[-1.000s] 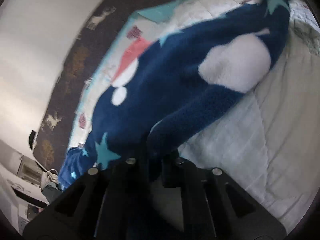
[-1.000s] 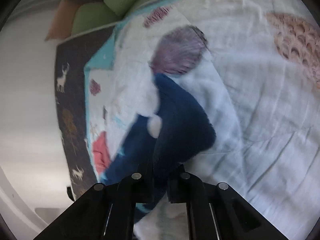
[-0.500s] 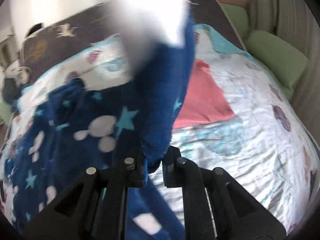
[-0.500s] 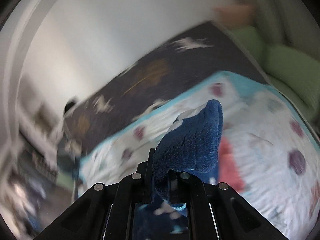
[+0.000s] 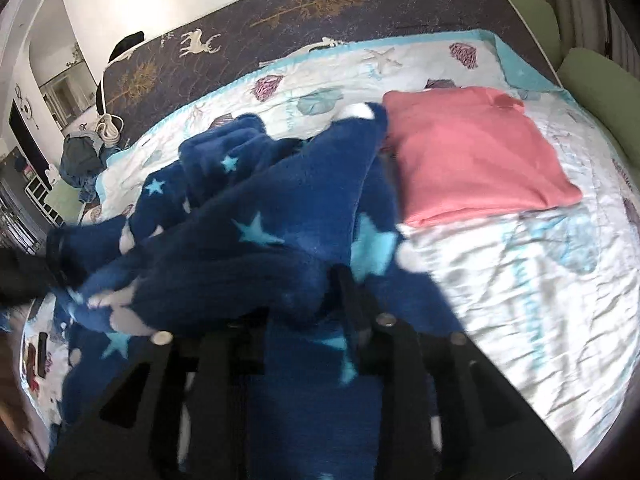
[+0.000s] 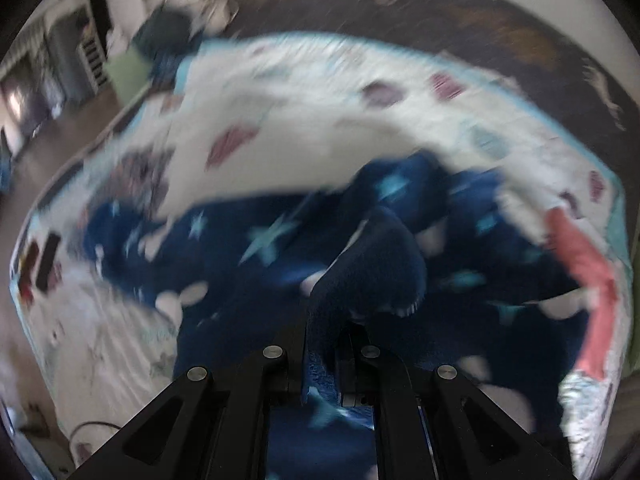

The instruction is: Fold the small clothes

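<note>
Fleece garment [image 5: 256, 216], navy with pale blue stars and white spots, lies crumpled on the bed [image 5: 520, 300], spread over the white printed quilt [image 5: 400, 68]. A folded pink garment [image 5: 472, 156] rests just beside the fleece, on the side nearer the green cushions [image 5: 592, 80], with its near edge touching the blue cloth. Beyond the fleece, along the far edge of the bed, stands a dark panel [image 5: 320, 12] printed with deer and trees.

Your left gripper [image 5: 296, 304] points down at the fleece; its fingers [image 5: 348, 292] are opening, with a thick fold of the fleece between them and draped over the left one, so you cannot tell from this view whether any pad touches the cloth.

Your right gripper [image 6: 322, 344] has its fingers [image 6: 352, 340] drawn narrow and clamped on a bunched fold of the fleece garment [image 6: 368, 268], which rises directly from between them. That view is heavily blurred; the rest of the fleece spreads across the quilt behind the pinched fold.
</note>
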`<state>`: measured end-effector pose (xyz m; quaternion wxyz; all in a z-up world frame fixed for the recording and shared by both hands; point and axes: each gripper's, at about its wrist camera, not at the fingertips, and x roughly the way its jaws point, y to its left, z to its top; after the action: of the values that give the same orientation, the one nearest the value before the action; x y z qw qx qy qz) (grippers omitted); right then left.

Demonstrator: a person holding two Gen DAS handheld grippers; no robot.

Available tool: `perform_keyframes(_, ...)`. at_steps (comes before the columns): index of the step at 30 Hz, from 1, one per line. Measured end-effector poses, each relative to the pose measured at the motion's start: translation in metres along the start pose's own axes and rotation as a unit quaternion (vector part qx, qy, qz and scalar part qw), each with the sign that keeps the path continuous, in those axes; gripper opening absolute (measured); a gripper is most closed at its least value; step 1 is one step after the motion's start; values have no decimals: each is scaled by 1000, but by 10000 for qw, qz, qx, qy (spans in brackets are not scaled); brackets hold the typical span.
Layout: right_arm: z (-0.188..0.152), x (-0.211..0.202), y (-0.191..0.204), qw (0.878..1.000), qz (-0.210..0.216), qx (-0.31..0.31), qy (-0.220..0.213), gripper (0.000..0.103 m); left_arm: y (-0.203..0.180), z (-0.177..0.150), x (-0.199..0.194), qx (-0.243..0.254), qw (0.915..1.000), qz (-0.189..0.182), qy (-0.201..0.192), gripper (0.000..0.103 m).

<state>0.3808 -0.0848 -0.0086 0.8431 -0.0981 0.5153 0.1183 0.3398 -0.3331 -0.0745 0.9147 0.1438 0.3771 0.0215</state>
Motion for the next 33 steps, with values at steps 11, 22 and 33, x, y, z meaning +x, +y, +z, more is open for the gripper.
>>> perform_keyframes(11,3,-29,76,9957,278,-714,512,76,47,-13,-31,718,9926,-975,-17,86)
perform_keyframes(22,-29,-301,27,9665,-162,-1169,-2277,103,228,-60,-65,4,9890,-1357,-588,87)
perform_keyframes(33,-113,-137,-155,9896,-521,880,-1014,103,310,-42,59,-386,9754,-2069,660,98)
